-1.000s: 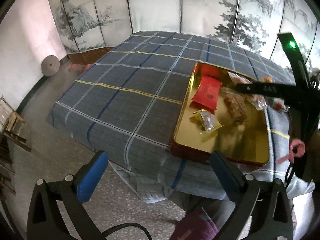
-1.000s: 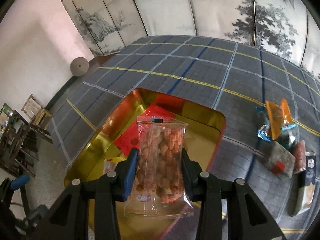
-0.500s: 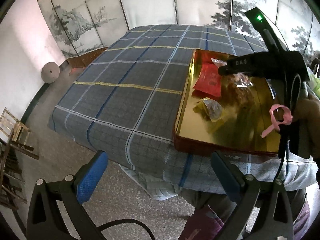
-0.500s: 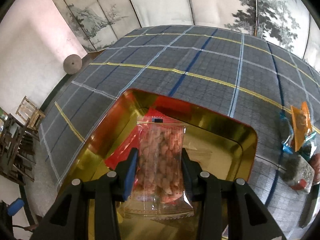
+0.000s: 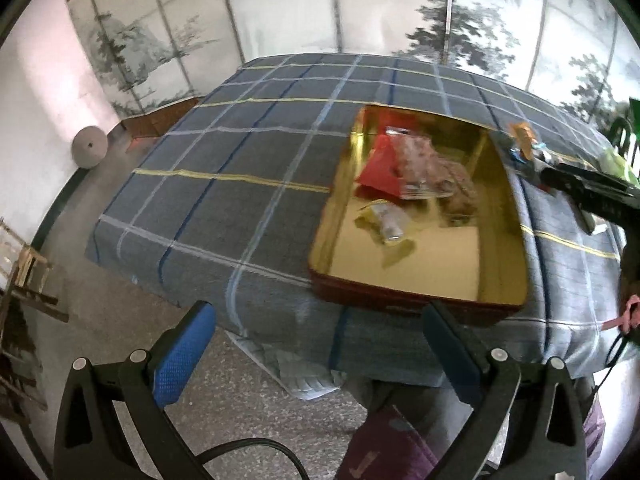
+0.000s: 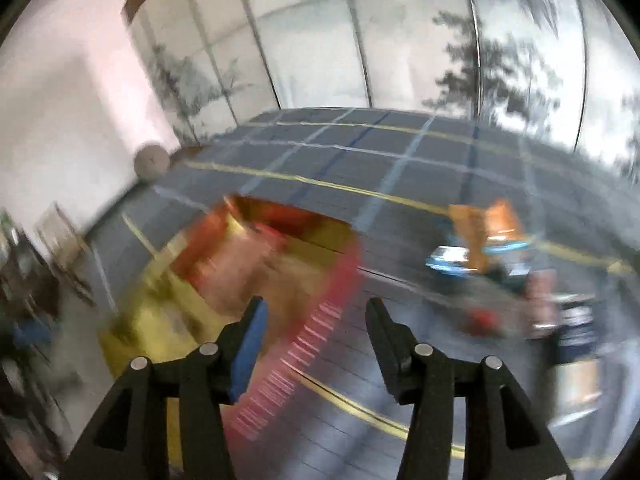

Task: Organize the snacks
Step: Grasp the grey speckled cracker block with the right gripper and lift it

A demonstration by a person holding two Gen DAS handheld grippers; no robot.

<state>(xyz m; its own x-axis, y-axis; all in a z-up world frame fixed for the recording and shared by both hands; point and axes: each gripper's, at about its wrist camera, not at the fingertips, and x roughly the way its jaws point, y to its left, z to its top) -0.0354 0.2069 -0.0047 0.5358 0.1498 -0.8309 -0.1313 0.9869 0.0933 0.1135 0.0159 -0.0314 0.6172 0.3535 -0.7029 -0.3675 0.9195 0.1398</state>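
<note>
Right gripper (image 6: 314, 320) jaws have just been opening; nothing between them now, moderately spread. Peanut bag (image 5: 420, 164) lies in the tin (image 5: 400, 300), on the red packet (image 5: 380, 168). Left gripper (image 5: 320, 344) is wide and empty, off the table edge.

Risks as we see them:
- Right view is heavily blurred, so we're swinging fast; aiming at the loose snacks (image 6: 480, 236) on the cloth (image 5: 240, 200) could miss or scatter them.
- Those packets sit bunched, touching; a pinch may take two or slip off the foil.
- Tin sits at the table's near edge; a bump could push it off.
</note>
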